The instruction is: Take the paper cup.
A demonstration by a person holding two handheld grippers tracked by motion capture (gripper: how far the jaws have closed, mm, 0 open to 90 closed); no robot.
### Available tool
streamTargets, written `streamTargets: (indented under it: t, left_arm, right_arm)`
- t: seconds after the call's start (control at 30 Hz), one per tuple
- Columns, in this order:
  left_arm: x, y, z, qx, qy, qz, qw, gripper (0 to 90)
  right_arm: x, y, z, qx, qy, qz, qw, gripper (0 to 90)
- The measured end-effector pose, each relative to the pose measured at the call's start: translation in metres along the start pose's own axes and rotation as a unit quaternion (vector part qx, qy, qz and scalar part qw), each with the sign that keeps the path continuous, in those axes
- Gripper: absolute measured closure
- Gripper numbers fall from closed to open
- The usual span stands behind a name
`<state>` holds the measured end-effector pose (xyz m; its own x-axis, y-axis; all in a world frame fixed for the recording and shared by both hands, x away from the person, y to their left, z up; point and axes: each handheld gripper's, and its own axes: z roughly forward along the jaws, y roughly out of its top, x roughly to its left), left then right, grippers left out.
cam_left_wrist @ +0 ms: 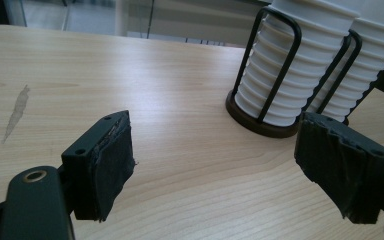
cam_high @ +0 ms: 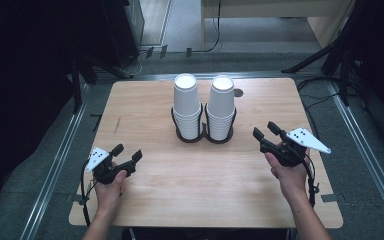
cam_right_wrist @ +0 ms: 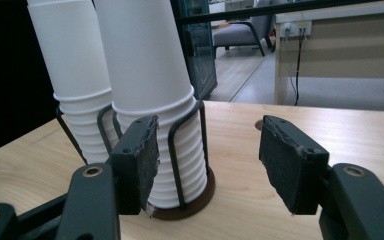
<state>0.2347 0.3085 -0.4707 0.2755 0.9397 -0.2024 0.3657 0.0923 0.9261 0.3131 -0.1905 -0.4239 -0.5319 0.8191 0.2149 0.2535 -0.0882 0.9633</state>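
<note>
Jaws of both grippers stand apart with nothing between them: the left gripper (cam_high: 127, 151) sits low at 8 o'clock on the tabletop (cam_high: 180, 190), and the right gripper (cam_high: 265, 129) is at 3 o'clock, raised a little and aimed inward. Neither touches anything.

Two stacks of white cups stand upright side by side at 12 o'clock, the left stack (cam_high: 186, 102) and the right stack (cam_high: 221, 102), seated in a black wire holder (cam_high: 180, 135) with twin round bases. The right gripper view looks straight at the right stack from close by; the left gripper view has the holder off toward 2 o'clock, farther away.

This looks like the approach, before any cup is taken. Next, the nearer right gripper would likely need to rise to the top cup's wall above the wire loops, close gently so the paper is not crushed, and lift straight up; the left may have to steady the stack or holder.

Pale wood tabletop, bare apart from a faint scuff at 9 o'clock and a cable hole at 1 o'clock. Beyond it are grey floor, metal rails, tripod legs and a desk.
</note>
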Motion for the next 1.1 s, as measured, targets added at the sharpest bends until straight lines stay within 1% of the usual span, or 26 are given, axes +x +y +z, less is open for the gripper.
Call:
streamTargets:
  t: [0.17, 0.2, 0.27, 0.3, 0.33, 0.37, 0.4, 0.43, 0.47, 0.5, 0.6, 0.63, 0.73, 0.77, 0.87, 1.0, 1.03, 1.07, 1.1]
  left_arm:
    - [0.004, -0.006, 0.000, 0.007, 0.007, 0.003, 1.0000, 15.4]
    - [0.006, -0.008, 0.000, 0.010, 0.011, 0.008, 0.9999, 15.4]
    - [0.007, -0.010, 0.000, 0.011, 0.010, 0.007, 0.9999, 15.2]
    - [0.007, -0.012, 0.000, 0.012, 0.014, 0.010, 0.9998, 13.0]
    - [0.007, -0.012, 0.000, 0.012, 0.014, 0.010, 0.9998, 12.1]
    - [0.008, -0.013, 0.000, 0.012, 0.014, 0.009, 0.9998, 11.0]
    - [0.008, -0.012, -0.001, 0.006, 0.018, 0.010, 0.9998, 10.5]
    - [0.008, -0.012, -0.001, 0.006, 0.018, 0.010, 0.9998, 10.0]
    - [0.008, -0.013, -0.001, 0.006, 0.018, 0.011, 0.9998, 9.6]
    - [0.008, -0.013, -0.001, 0.006, 0.018, 0.011, 0.9998, 9.1]
    - [0.006, -0.014, -0.001, 0.006, 0.016, 0.016, 0.9997, 7.8]
    - [0.006, -0.014, -0.001, 0.008, 0.015, 0.022, 0.9996, 6.5]
    - [0.006, -0.014, -0.001, 0.007, 0.015, 0.022, 0.9996, 5.6]
    - [0.006, -0.014, 0.000, 0.008, 0.016, 0.021, 0.9996, 3.1]
    - [0.006, -0.014, 0.000, 0.007, 0.016, 0.022, 0.9996, 3.0]
    - [0.006, -0.015, -0.001, 0.006, 0.015, 0.020, 0.9997, 2.0]
    - [0.006, -0.015, -0.001, 0.007, 0.014, 0.020, 0.9997, 2.0]
    - [0.006, -0.015, 0.000, 0.009, 0.013, 0.018, 0.9997, 1.0]
    - [0.006, -0.015, 0.000, 0.008, 0.013, 0.015, 0.9998, 1.0]
  right_arm:
    - [0.006, 0.013, 0.013, -0.001, 0.006, -0.006, 1.0000, 40.9]
    - [0.008, 0.016, 0.016, -0.001, 0.008, -0.007, 0.9999, 40.5]
    - [0.009, 0.018, 0.018, -0.002, 0.008, -0.008, 0.9999, 40.1]
    - [0.013, 0.023, 0.024, -0.005, 0.007, -0.012, 0.9999, 38.6]
    - [0.013, 0.023, 0.024, -0.005, 0.007, -0.012, 0.9999, 38.6]
    - [0.017, 0.026, 0.029, -0.009, 0.005, -0.016, 0.9998, 37.0]
    - [0.018, 0.027, 0.032, -0.012, 0.000, -0.021, 0.9997, 36.3]
    - [0.018, 0.027, 0.032, -0.012, 0.000, -0.021, 0.9997, 36.3]
    - [0.020, 0.030, 0.037, -0.017, -0.001, -0.018, 0.9997, 34.9]
    - [0.020, 0.030, 0.037, -0.017, -0.001, -0.018, 0.9997, 34.9]
    - [0.023, 0.035, 0.046, -0.027, -0.006, -0.017, 0.9995, 33.5]
    - [0.024, 0.036, 0.048, -0.028, -0.006, -0.016, 0.9995, 33.0]
    - [0.025, 0.039, 0.052, -0.034, -0.007, -0.016, 0.9993, 32.4]
    - [0.026, 0.043, 0.055, -0.039, -0.010, -0.019, 0.9990, 31.8]
    - [0.026, 0.046, 0.058, -0.041, -0.012, -0.020, 0.9989, 31.5]
    - [0.028, 0.053, 0.066, -0.046, -0.013, -0.023, 0.9986, 26.7]
    - [0.028, 0.053, 0.066, -0.046, -0.013, -0.023, 0.9986, 26.7]
    - [0.030, 0.053, 0.070, -0.048, -0.015, -0.025, 0.9984, 21.0]
    - [0.030, 0.053, 0.070, -0.048, -0.015, -0.025, 0.9984, 21.0]
